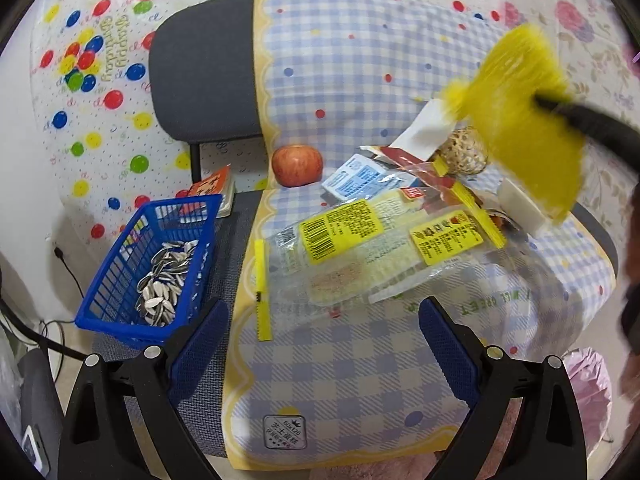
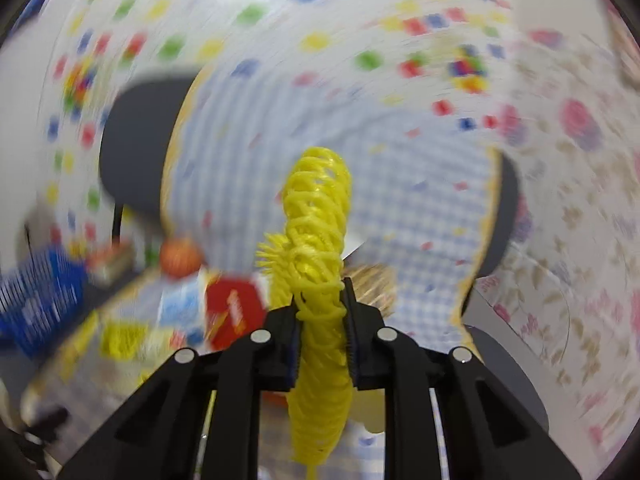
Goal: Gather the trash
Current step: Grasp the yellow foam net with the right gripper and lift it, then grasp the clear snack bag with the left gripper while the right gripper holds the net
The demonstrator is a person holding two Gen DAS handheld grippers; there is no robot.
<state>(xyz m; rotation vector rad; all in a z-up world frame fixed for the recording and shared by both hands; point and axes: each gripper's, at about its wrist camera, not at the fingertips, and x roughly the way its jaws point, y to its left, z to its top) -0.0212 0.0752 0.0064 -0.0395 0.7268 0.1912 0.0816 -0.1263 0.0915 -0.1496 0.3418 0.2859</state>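
A home room, dressed up rather than built for work. The walls are hung with plastic sheets: one printed with balloons and "Happy Birthday" (image 1: pixel 114 46), another with flowers (image 1: pixel 580 20). An office chair (image 1: pixel 200 76) wears a checked cloth (image 1: pixel 360 80) and carries household clutter: an apple (image 1: pixel 297 165), snack wrappers (image 1: pixel 360 236), a blue basket (image 1: pixel 120 280) of sunflower-seed shells (image 1: pixel 164 280). Cables (image 1: pixel 68 272) trail along the floor.

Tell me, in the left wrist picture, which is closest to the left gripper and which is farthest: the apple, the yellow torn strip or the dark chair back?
From the left gripper:
1. Yellow torn strip, lying on the checked cloth just ahead between the fingers.
2. Apple, farther back at the seat's rear.
3. Dark chair back, upright behind the apple, upper left.
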